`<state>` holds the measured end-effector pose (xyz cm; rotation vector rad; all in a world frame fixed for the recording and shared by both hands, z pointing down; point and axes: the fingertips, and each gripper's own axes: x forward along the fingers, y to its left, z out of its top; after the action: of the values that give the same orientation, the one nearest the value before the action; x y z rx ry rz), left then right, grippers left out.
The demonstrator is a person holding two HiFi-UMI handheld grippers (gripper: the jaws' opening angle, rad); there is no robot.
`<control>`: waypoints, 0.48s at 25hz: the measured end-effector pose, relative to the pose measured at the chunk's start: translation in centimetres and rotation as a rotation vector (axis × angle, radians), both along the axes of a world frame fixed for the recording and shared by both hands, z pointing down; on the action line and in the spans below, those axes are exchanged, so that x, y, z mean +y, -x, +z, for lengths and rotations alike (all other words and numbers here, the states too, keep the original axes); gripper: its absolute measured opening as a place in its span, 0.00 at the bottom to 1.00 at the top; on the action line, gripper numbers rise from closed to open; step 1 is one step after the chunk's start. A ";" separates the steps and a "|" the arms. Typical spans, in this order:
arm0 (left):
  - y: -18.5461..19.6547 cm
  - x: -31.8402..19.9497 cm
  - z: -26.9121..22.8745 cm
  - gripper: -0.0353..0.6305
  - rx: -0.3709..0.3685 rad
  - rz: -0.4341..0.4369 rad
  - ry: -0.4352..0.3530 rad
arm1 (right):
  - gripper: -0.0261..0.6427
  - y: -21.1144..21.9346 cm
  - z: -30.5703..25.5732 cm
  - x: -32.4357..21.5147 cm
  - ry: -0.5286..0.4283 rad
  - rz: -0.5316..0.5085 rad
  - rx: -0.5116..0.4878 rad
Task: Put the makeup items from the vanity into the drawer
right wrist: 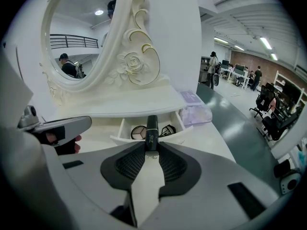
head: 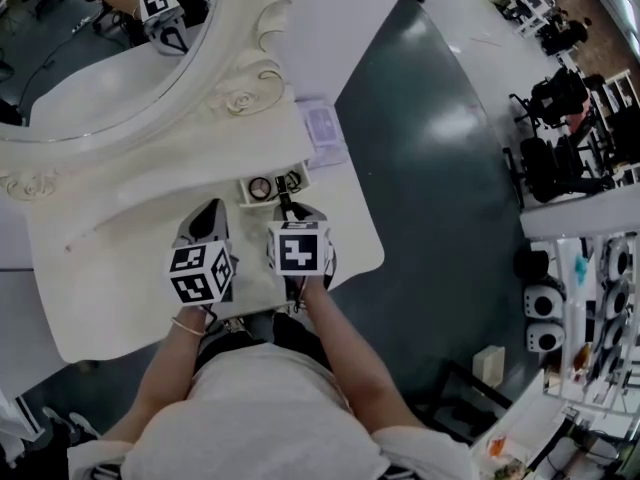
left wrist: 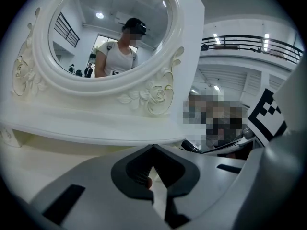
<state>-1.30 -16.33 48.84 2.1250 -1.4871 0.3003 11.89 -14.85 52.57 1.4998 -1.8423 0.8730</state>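
Your right gripper (right wrist: 152,145) pinches a dark makeup tube (right wrist: 151,130) upright, just before the open drawer (right wrist: 121,127), where a round compact (right wrist: 139,132) lies. Your left gripper (left wrist: 152,146) is pressed together, empty, facing the mirror (left wrist: 110,37).

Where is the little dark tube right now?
In the right gripper view, the dark tube is pinched at the tip of the right gripper, close by the open drawer that holds a round compact.
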 end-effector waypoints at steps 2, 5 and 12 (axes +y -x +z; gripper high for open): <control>0.0 -0.2 0.1 0.06 0.004 0.000 0.007 | 0.18 0.1 -0.1 -0.2 -0.001 0.001 0.001; 0.1 -0.4 0.0 0.06 0.008 -0.006 0.007 | 0.18 0.3 -0.7 -0.9 -0.023 -0.002 -0.001; 0.4 -0.5 0.0 0.06 0.010 -0.013 0.006 | 0.18 0.7 -0.9 -1.3 -0.043 -0.012 -0.003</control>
<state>-1.68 -16.79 48.81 2.1083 -1.4924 0.2883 11.20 -16.13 51.69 1.5132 -1.8811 0.8354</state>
